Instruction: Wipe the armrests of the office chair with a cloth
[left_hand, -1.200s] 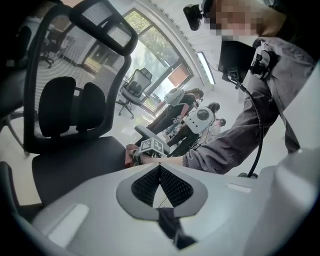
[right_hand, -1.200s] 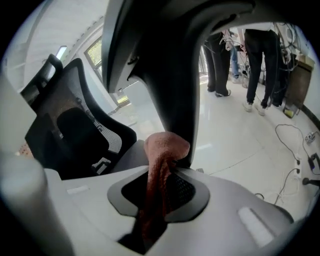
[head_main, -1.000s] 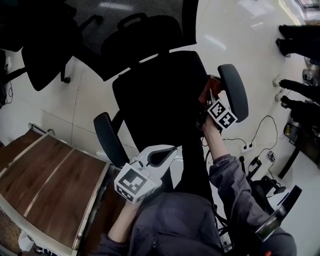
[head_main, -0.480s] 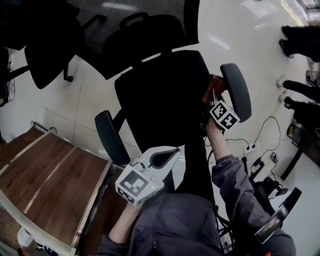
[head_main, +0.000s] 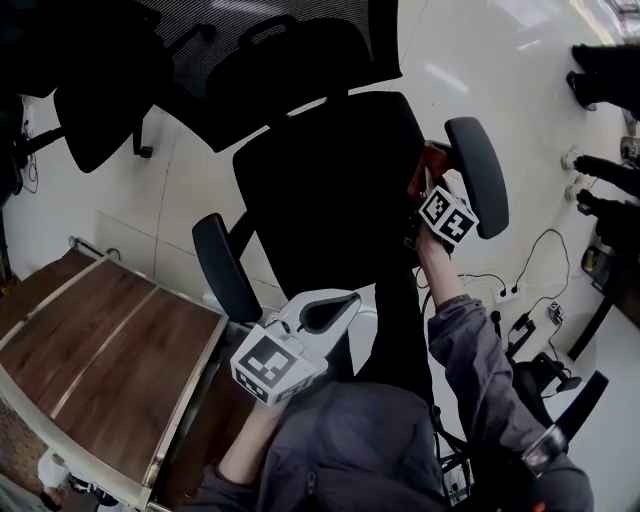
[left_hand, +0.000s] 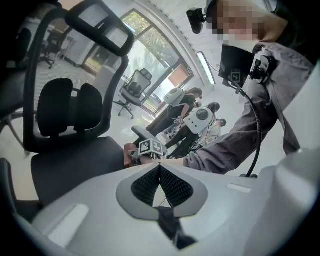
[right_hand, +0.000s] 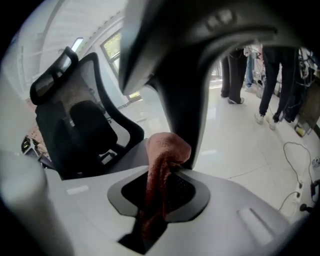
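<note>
The black office chair (head_main: 330, 190) stands below me, with its right armrest (head_main: 478, 175) and left armrest (head_main: 222, 265) in the head view. My right gripper (head_main: 425, 188) is shut on a reddish-brown cloth (head_main: 430, 157) and holds it against the inner side of the right armrest. In the right gripper view the cloth (right_hand: 162, 155) bulges out of the gripper (right_hand: 160, 175), touching the armrest's dark support (right_hand: 185, 85). My left gripper (head_main: 335, 305) hovers near the seat's front edge, beside the left armrest. It is shut (left_hand: 160, 167) with nothing in it.
A wooden table (head_main: 90, 350) lies at the lower left. Another black chair (head_main: 100, 120) stands at the upper left. A power strip and cables (head_main: 510, 293) lie on the white floor at the right, near people's shoes (head_main: 605, 85).
The right gripper and cloth have stayed at the right armrest's inner side, shifting only slightly. The left gripper has kept its place.
</note>
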